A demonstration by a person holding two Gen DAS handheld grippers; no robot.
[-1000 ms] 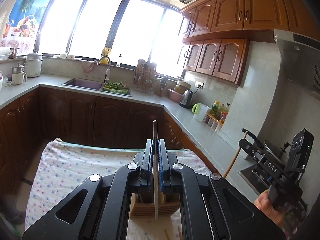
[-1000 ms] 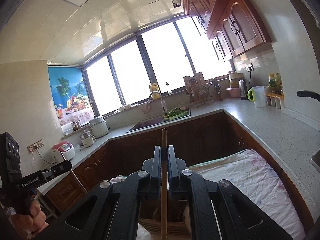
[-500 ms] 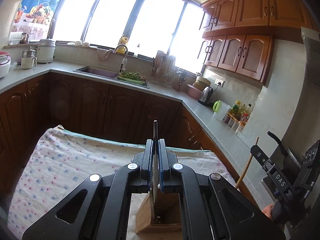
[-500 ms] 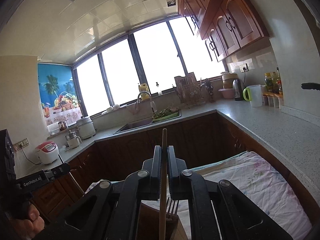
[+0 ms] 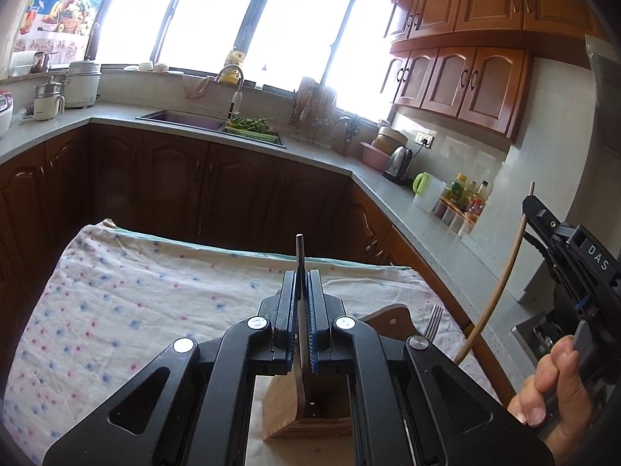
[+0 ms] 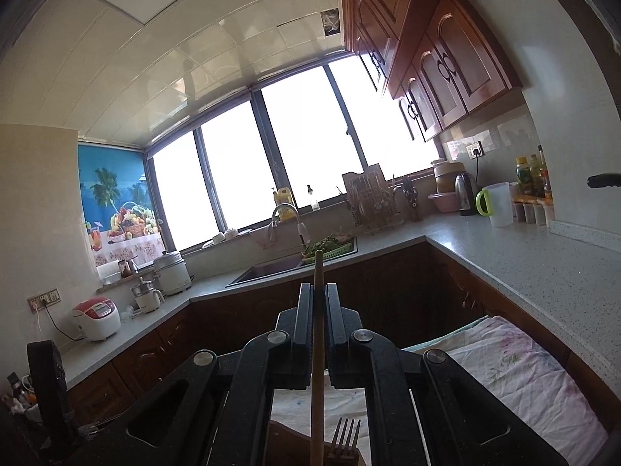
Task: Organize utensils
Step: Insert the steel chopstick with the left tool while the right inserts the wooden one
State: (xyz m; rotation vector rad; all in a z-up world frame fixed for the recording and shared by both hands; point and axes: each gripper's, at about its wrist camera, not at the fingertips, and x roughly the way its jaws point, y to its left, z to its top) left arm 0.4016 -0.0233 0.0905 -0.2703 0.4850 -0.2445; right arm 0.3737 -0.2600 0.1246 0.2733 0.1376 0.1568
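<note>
My left gripper (image 5: 299,283) is shut on a thin metal utensil handle (image 5: 299,256) that points up; its lower end hangs over a compartment of the wooden utensil holder (image 5: 306,415) on the flowered cloth. A fork (image 5: 434,320) stands tines-up in the holder. My right gripper (image 6: 319,299) is shut on a wooden chopstick (image 6: 317,349) held upright above the holder (image 6: 283,442), next to the fork (image 6: 345,437). The right gripper also shows at the right edge of the left wrist view (image 5: 533,209) with the chopstick (image 5: 493,299).
The flowered cloth (image 5: 136,303) covers a table in front of dark wooden cabinets. A grey counter (image 6: 543,264) runs along the right with a jug, bottles and kettle. A sink (image 5: 182,120) lies under the window.
Both grippers have tilted down and moved closer to the wooden holder with their utensils. The holder now sits just under the left gripper, and the fork stands beside the chopstick.
</note>
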